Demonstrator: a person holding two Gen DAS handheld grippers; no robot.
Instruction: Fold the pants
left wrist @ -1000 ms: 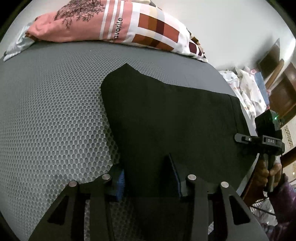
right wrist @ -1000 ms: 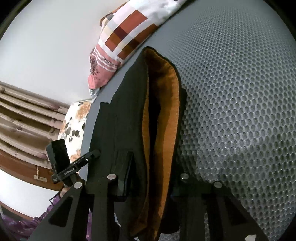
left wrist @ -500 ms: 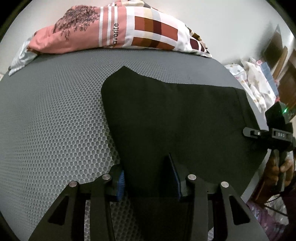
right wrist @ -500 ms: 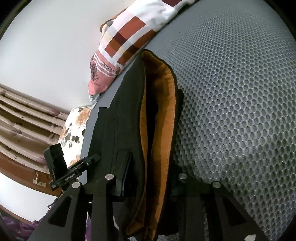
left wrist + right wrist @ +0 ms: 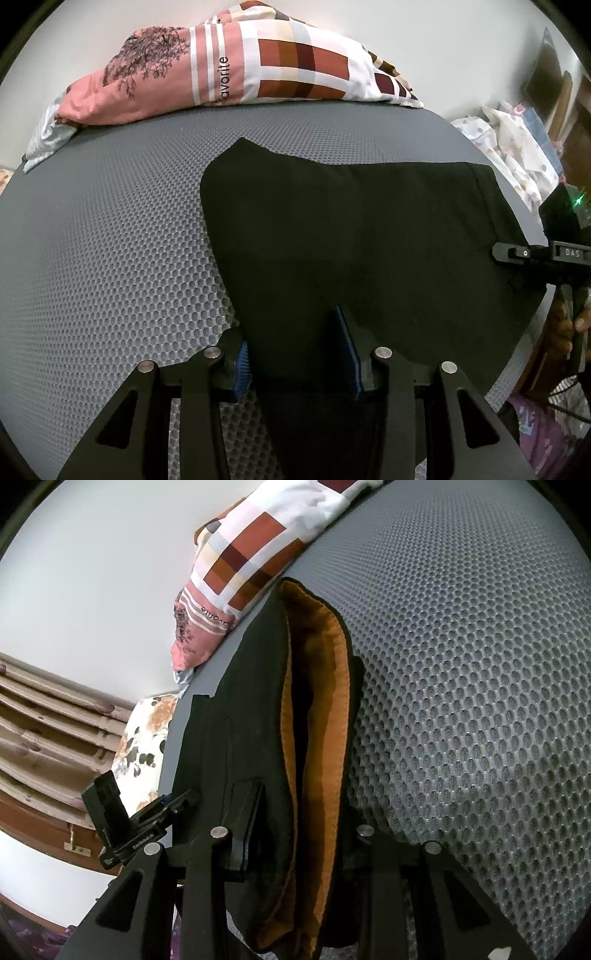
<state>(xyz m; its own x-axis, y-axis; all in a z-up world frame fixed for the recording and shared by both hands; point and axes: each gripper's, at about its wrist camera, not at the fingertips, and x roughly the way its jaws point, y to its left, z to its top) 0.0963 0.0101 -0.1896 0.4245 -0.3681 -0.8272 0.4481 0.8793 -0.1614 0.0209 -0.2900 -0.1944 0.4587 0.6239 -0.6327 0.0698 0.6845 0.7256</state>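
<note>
1. Black pants (image 5: 354,236) lying flat on grey mesh bed (image 5: 110,258), orange lining (image 5: 332,716) showing at the waistband.
2. Left gripper (image 5: 297,354) fingers closed on pants fabric.
3. Right gripper (image 5: 299,834) fingers clamped on the waistband.
4. Patterned pillow (image 5: 236,74) beyond the pants.
</note>
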